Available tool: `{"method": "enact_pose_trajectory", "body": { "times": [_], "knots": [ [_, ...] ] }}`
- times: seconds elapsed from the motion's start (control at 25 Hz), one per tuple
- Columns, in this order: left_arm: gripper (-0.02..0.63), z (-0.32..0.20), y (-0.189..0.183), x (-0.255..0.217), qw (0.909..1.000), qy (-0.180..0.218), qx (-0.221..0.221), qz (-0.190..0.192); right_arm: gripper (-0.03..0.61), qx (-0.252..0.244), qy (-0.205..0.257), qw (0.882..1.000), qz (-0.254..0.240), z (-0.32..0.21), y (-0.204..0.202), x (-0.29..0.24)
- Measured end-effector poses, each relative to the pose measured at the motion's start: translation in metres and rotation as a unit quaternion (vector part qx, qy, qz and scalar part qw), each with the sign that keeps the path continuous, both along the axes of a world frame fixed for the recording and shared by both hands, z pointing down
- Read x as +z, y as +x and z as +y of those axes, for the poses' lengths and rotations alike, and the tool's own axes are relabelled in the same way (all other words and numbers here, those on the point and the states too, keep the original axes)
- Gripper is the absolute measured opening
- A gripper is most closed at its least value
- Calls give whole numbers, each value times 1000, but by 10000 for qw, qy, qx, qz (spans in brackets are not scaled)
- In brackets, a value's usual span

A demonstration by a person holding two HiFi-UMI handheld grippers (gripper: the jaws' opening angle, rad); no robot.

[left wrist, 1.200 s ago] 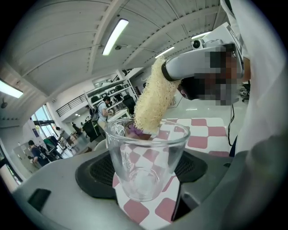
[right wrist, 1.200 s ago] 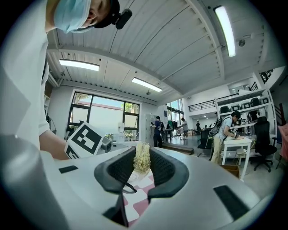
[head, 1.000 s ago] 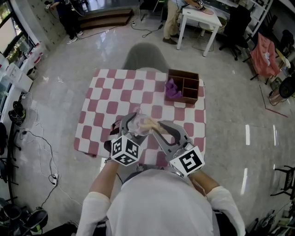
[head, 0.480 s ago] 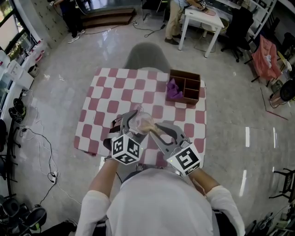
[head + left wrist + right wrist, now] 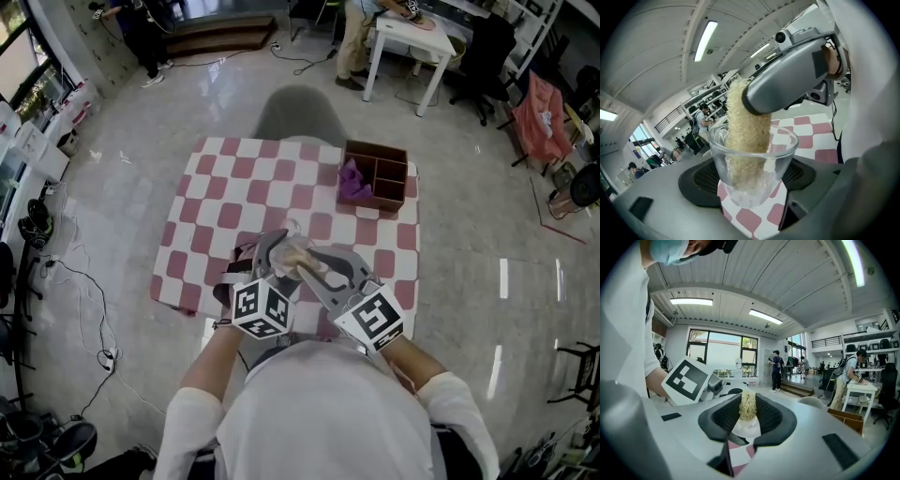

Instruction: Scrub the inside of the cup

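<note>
Gripping a clear glass cup (image 5: 783, 154) in the left gripper (image 5: 751, 182), jaws pressed to its sides, above the checkered table (image 5: 242, 187) — pinching a fibrous loofah scrubber (image 5: 746, 126) in the right gripper (image 5: 748, 417), sunk deep inside the cup.

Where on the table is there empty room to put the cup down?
The left half of the checked table is bare, and so is the middle, between the brown box and the cup. It is crowded at the far right corner, where the box sits, and near the front edge, where the cup is held.
</note>
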State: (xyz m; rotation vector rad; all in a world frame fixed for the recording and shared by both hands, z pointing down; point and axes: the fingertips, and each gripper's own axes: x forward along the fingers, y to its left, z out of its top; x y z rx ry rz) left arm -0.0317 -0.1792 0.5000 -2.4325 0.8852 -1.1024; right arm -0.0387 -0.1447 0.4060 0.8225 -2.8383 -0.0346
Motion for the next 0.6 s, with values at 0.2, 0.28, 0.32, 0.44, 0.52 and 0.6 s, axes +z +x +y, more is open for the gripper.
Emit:
{"method": "enact_pose_trajectory", "body": {
  "times": [0.2, 0.28, 0.32, 0.44, 0.52, 0.6],
  "knots": [
    [379, 5, 1, -1, 10000, 23, 51, -25, 107, 123, 33, 9999, 45, -10, 5, -4],
    [379, 5, 0, -2, 10000, 44, 35, -10, 107, 207, 13, 9997, 122, -12, 9, 1],
    [379, 4, 0, -2, 10000, 54, 15, 9, 107, 239, -7, 9996, 159, -11, 10, 3],
    [379, 0, -4, -4, 9999, 62, -84, 101, 107, 252, -78, 9994, 234, -7, 10, 9],
    [379, -4, -7, -6, 9998, 62, -143, 127, 107, 235, -137, 9994, 235, -4, 11, 10],
    [379, -7, -9, -7, 9998, 67, -168, 127, 107, 177, -200, 9995, 175, 0, 10, 10]
  ]
}}
